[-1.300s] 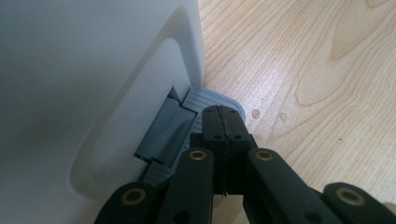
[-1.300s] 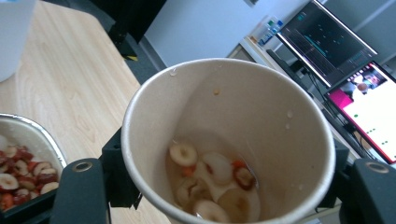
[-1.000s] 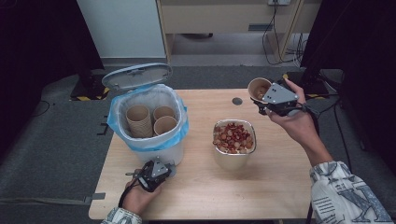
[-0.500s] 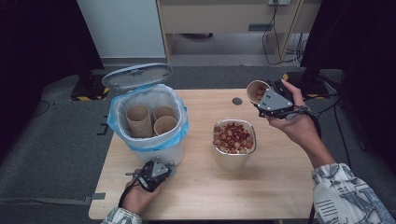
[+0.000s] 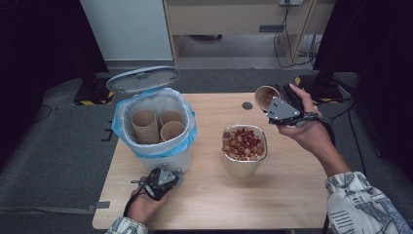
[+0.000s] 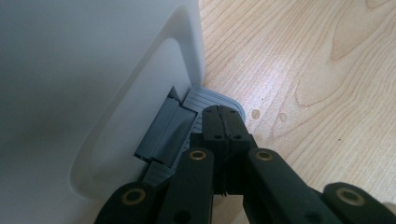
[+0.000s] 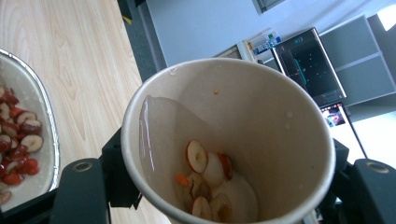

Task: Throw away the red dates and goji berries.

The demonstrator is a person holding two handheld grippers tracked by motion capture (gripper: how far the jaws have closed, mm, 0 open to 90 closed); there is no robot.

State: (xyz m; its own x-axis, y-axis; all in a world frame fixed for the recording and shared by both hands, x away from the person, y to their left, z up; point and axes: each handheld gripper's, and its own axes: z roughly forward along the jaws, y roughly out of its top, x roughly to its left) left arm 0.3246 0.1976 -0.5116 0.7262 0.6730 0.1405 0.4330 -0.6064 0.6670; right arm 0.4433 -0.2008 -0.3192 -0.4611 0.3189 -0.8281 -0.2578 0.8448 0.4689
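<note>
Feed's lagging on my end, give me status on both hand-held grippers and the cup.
Left hand-held gripper shut, pressing bin pedal; lid up. Right hand-held gripper shut on paper cup, tilted, slices and liquid inside. Nothing blocking.

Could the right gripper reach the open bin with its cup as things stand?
Probably yes: the right gripper holds the paper cup, the bin has its lid up, and bare table lies between.

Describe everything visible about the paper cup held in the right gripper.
The paper cup is brown outside and white inside, with a rolled rim. It is tilted, mouth toward the camera in the right gripper view. Liquid and a few red-edged fruit slices lie at its bottom. The right gripper clamps it from both sides, above the table's far right corner, beyond the foil container.
</note>
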